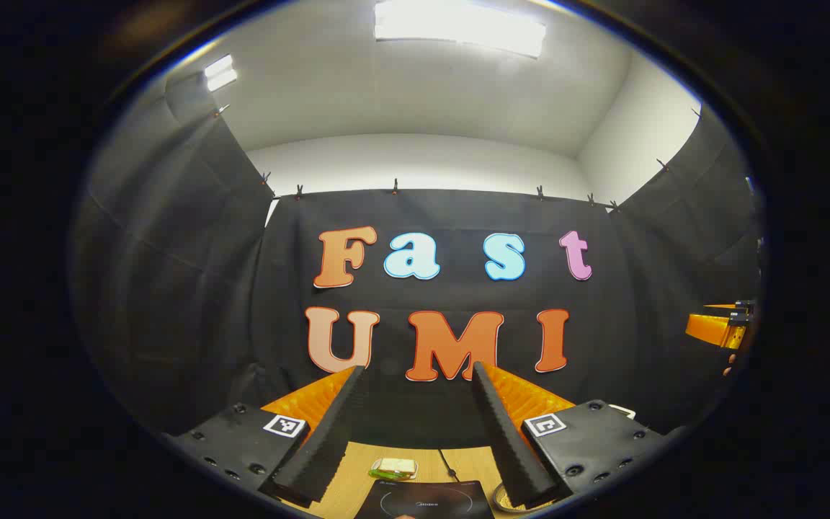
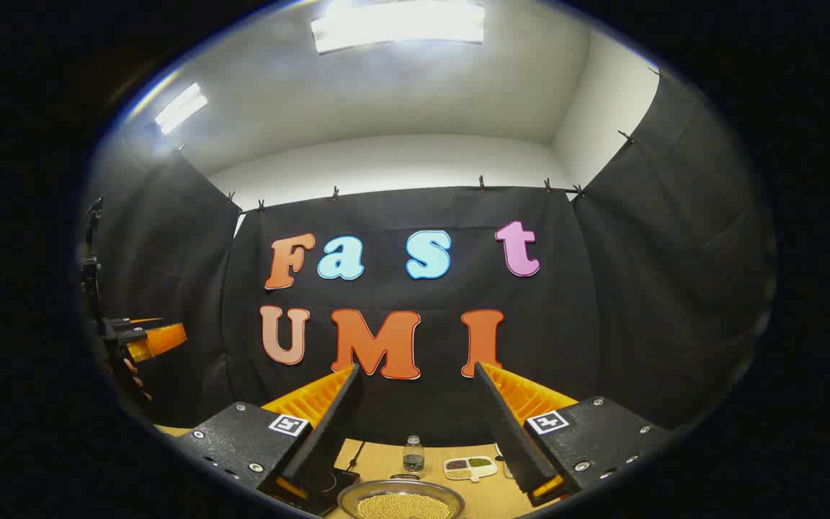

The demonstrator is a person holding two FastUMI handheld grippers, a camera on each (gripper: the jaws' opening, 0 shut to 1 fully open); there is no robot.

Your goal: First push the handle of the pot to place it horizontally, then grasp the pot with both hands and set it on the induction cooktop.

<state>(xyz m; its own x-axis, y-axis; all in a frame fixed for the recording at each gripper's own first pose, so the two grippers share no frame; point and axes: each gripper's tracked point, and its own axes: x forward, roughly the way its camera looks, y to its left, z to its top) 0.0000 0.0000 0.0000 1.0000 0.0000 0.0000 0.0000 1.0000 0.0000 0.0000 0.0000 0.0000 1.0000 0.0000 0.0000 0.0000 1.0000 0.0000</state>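
The bench (image 1: 357, 479) is a pale wooden surface running along the bottom of both views, under the black cloth wall. On it, in the left gripper view, lies the flat black induction cooktop (image 1: 426, 501), low between the fingers and cut off by the lower edge. In the right gripper view a corner of the cooktop shows just left of the pot (image 2: 400, 502), which sits at the bottom centre, a shallow metal pan with a broad rim, filled with small yellowish grains. Its handle cannot be made out from here. In the left gripper view a curved bit of its rim shows beside the cooktop's right edge, partly hidden by a finger.

The left gripper (image 1: 418, 375) is held above the bench, aimed at the wall, its jaws wide apart and holding nothing. The right gripper (image 2: 418, 375) is likewise raised, jaws wide and empty; it also appears at the right margin of the left gripper view.

Behind the pot stand a divided snack dish (image 2: 470, 467) with dark and green contents and a small clear bottle (image 2: 413, 454). Beyond the cooktop lies a small green-rimmed dish (image 1: 394, 468), with a thin dark cable (image 1: 448, 461) just beside it.
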